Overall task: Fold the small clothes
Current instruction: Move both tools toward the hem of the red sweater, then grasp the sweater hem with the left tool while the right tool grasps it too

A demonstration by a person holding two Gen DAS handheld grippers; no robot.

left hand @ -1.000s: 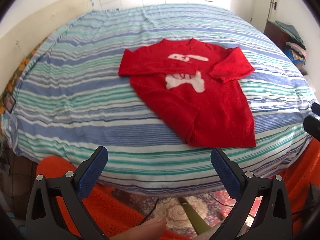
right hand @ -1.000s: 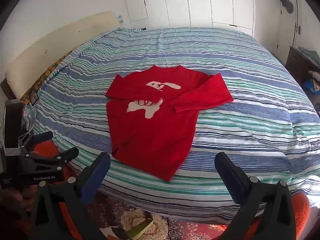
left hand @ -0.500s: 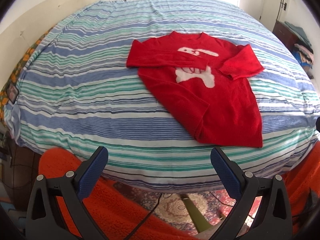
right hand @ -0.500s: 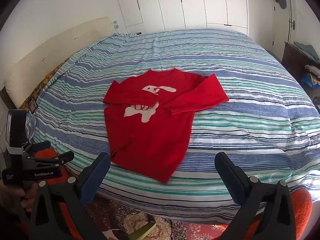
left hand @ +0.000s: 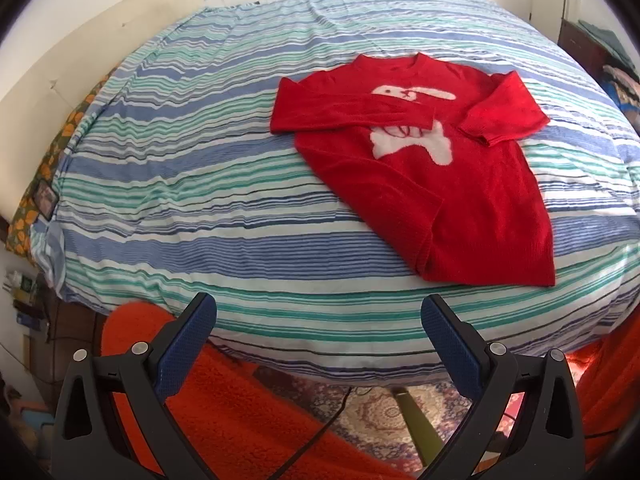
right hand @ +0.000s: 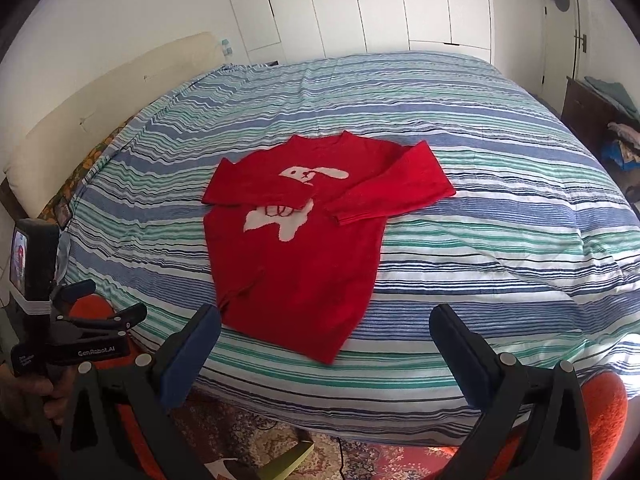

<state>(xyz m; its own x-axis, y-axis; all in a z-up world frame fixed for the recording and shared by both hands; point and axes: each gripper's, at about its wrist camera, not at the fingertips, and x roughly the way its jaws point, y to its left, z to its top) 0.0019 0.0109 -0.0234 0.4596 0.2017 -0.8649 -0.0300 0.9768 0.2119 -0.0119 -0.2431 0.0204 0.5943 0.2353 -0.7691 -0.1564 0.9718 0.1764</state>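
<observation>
A small red sweater [left hand: 436,184] with a white rabbit design lies flat on the striped bed [left hand: 200,184], both sleeves folded across its chest. It also shows in the right wrist view [right hand: 296,248]. My left gripper [left hand: 318,322] is open and empty, held off the bed's near edge, left of the sweater's hem. My right gripper [right hand: 324,334] is open and empty, just short of the hem. The left gripper also shows at the left of the right wrist view [right hand: 102,312], jaws apart.
A beige headboard [right hand: 100,108] runs along the bed's left side. White wardrobe doors [right hand: 360,4] stand behind. A dark dresser with clothes [right hand: 600,120] is at right. Orange fabric [left hand: 240,408] and a patterned rug [left hand: 384,412] lie below the bed's edge.
Both grippers have risen and tilted; the sweater sits farther right in the left view and closer in the right view. The sweater has not moved and both grippers stay open.
</observation>
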